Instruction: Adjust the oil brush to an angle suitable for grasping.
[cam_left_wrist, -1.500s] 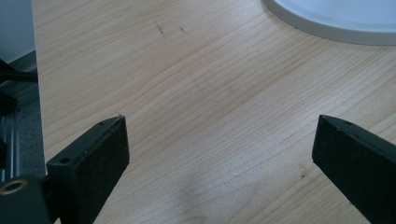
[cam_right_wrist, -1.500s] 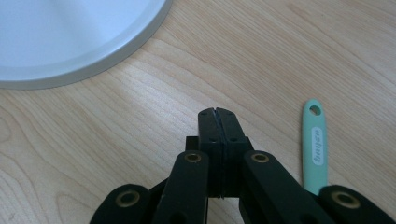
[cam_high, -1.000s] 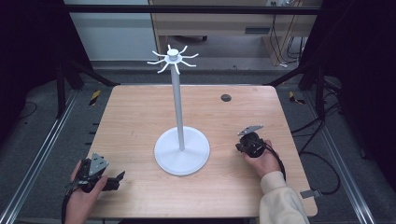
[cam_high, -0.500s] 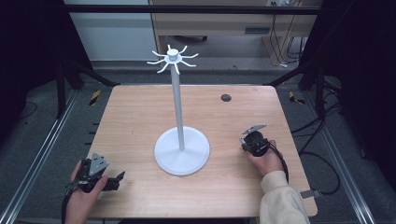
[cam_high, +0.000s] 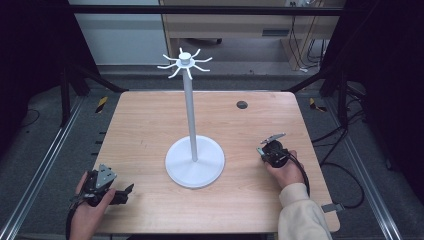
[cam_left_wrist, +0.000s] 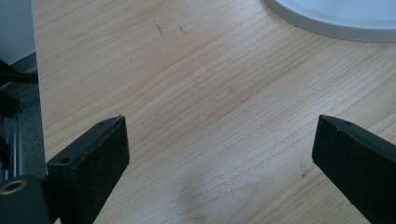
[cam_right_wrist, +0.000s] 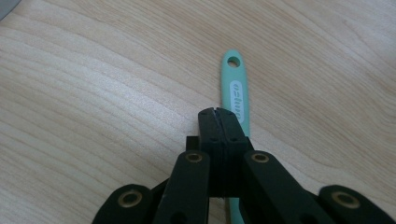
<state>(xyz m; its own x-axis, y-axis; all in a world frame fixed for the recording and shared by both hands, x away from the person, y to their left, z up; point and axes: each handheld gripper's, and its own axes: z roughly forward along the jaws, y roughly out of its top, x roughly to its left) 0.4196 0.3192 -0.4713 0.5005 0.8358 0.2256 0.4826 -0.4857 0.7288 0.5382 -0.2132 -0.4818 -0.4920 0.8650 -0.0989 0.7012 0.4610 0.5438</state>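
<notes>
A wooden worktop (cam_high: 150, 125) with rounded corners is seen from above. Near its centre stands a white stand (cam_high: 194, 159): a round base, a tall thin pole, and a crown of short curved hooks at the top.

The left tongs (cam_high: 120, 195) lie at the near left corner, held in a person's left hand (cam_high: 90, 210), pointing toward the middle of the worktop. In the left gripper view their two black jaws stand wide apart with bare wood between them, and the stand's white base shows at the upper right.

The right tongs (cam_high: 266, 150) sit near the right edge, held in the right hand (cam_high: 285, 172), which comes out of a cream sleeve (cam_high: 302, 217). In the right gripper view the jaws are pressed together. A mint green handle (cam_right_wrist: 236, 95) with a hanging hole at its far end lies flat on the wood, running from under the jaws' right side; whether they clamp it cannot be told.

A small dark round disc (cam_high: 242, 105) lies near the far right corner.
</notes>
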